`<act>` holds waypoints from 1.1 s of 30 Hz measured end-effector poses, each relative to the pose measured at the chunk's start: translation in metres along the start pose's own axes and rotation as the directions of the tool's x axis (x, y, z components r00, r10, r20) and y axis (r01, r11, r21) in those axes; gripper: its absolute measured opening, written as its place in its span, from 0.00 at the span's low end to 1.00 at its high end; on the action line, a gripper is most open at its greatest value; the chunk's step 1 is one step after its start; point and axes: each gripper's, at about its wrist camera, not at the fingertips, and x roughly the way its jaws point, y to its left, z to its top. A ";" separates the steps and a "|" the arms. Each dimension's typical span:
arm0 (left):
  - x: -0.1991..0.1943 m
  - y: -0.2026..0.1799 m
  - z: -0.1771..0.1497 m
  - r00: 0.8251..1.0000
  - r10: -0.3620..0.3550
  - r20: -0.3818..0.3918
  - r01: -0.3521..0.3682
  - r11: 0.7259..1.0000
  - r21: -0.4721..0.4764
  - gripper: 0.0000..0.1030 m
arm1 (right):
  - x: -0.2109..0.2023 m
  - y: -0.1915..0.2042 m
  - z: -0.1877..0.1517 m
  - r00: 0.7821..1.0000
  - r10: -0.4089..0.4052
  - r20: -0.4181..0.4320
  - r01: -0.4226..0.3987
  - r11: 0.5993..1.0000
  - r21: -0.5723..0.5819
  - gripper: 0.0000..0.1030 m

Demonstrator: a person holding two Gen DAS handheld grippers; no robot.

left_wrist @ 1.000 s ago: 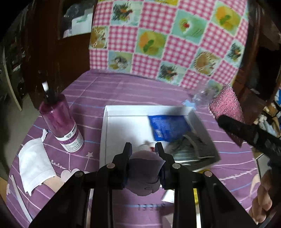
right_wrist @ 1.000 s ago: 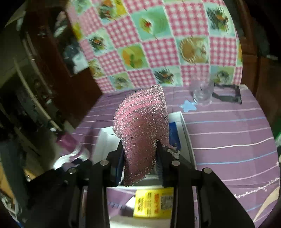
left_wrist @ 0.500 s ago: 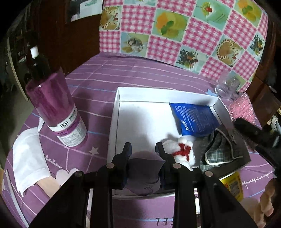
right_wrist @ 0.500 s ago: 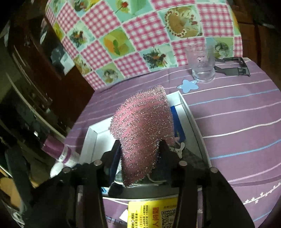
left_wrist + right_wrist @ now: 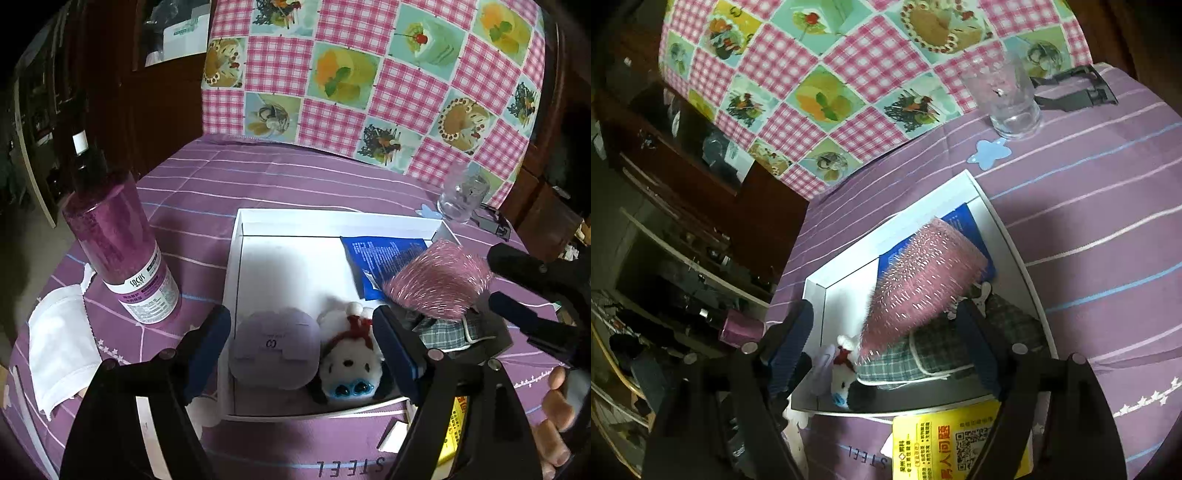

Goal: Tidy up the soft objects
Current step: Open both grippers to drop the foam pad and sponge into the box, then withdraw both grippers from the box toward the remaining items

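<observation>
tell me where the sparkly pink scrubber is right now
The sparkly pink scrubber is in the white box, at its right side in the left wrist view, lying over the plaid cloth and the blue packet.

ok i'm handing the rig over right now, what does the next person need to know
Left claw: jaws opening, clear of the lilac pad, which lies in the white box.
Right claw: jaws opening, pink scrubber loose between them, resting on the plaid cloth.
Also boxed: plush dog, blue packet.
Done: pad and scrubber delivered.
Left: pull both claws out; the white mask lies outside the box.
</observation>
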 end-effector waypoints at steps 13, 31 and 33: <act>-0.025 -0.004 0.007 0.999 -0.021 0.047 0.022 1.000 -0.021 0.77 | -0.029 0.036 -0.001 0.987 -0.140 0.074 0.150 0.977 -0.152 0.79; -0.106 -0.045 -0.057 0.994 -0.054 0.092 0.041 0.989 0.143 0.77 | -0.122 0.041 -0.061 0.957 -0.280 0.080 0.291 0.900 -0.324 0.79; -0.114 -0.048 -0.067 0.992 -0.076 0.098 0.060 0.985 0.160 0.77 | -0.129 0.035 -0.069 0.950 -0.304 0.071 0.310 0.891 -0.333 0.79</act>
